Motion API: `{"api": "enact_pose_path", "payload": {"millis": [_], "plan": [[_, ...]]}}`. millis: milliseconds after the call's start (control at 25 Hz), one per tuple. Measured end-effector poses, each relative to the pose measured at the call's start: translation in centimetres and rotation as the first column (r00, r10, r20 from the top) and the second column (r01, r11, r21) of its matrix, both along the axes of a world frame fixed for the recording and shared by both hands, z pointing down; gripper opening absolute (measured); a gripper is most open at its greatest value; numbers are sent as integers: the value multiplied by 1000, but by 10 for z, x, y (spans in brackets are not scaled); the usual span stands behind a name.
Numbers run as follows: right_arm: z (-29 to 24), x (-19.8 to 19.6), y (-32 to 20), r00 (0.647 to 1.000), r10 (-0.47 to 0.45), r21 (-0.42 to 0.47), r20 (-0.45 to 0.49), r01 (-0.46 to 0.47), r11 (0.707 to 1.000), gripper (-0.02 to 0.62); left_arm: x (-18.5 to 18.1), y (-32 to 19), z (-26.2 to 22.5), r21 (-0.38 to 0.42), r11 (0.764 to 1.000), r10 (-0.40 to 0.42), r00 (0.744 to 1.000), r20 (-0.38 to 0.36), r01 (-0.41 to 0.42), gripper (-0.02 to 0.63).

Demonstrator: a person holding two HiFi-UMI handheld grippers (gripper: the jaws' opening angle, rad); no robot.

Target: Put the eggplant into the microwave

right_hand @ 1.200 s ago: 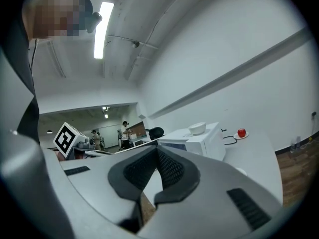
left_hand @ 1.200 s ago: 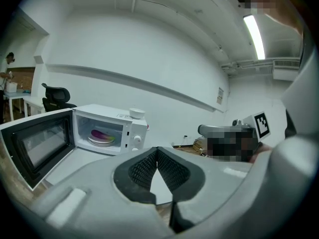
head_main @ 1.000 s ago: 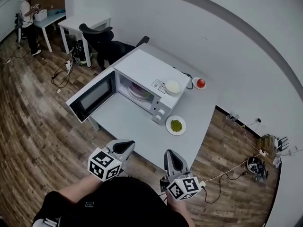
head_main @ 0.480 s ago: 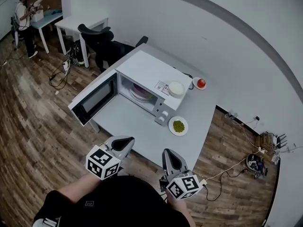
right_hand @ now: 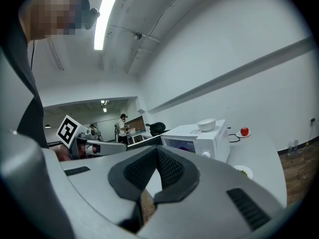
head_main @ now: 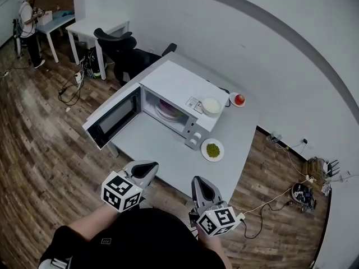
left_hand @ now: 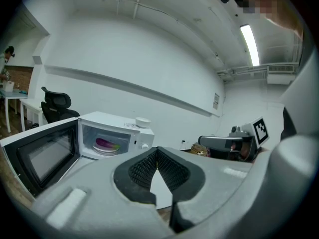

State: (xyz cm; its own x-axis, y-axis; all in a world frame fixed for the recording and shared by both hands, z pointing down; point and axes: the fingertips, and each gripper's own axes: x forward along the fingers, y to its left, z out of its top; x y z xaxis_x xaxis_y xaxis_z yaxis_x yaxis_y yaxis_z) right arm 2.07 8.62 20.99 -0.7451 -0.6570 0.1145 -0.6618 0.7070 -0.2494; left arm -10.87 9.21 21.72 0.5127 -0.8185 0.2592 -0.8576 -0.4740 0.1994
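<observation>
Left tool [head_main: 147, 168]: jaws fully closed, with nothing between them. Right tool [head_main: 201, 181]: jaws also closed and empty. Both tools are held just off the near edge of the light grey worktop [head_main: 151, 144]. The purple eggplant [left_hand: 102, 143] lies on a round plate [left_hand: 106, 150] inside the white box-shaped microwave [head_main: 179, 86], which stands toward the worktop's far edge. The microwave's dark-windowed door [head_main: 112, 116] stands open, swung out past the left edge.

Eggplant [left_hand: 102, 143] inside open microwave [left_hand: 113, 121]
</observation>
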Motion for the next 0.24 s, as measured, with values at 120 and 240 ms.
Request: {"api": "enact_pose_path", "payload": {"millis": [120,240], "plan": [[2,-2,1,1000,-5,-3,-7,5,1000,14,-2,0,3,-7,1000,-3,1000,-8,3,8],[5,-2,1,1000,-7,-2,-13,7,1000,14,-2,-2,5,-10,1000,-4,1000,-12,4,9]]}}
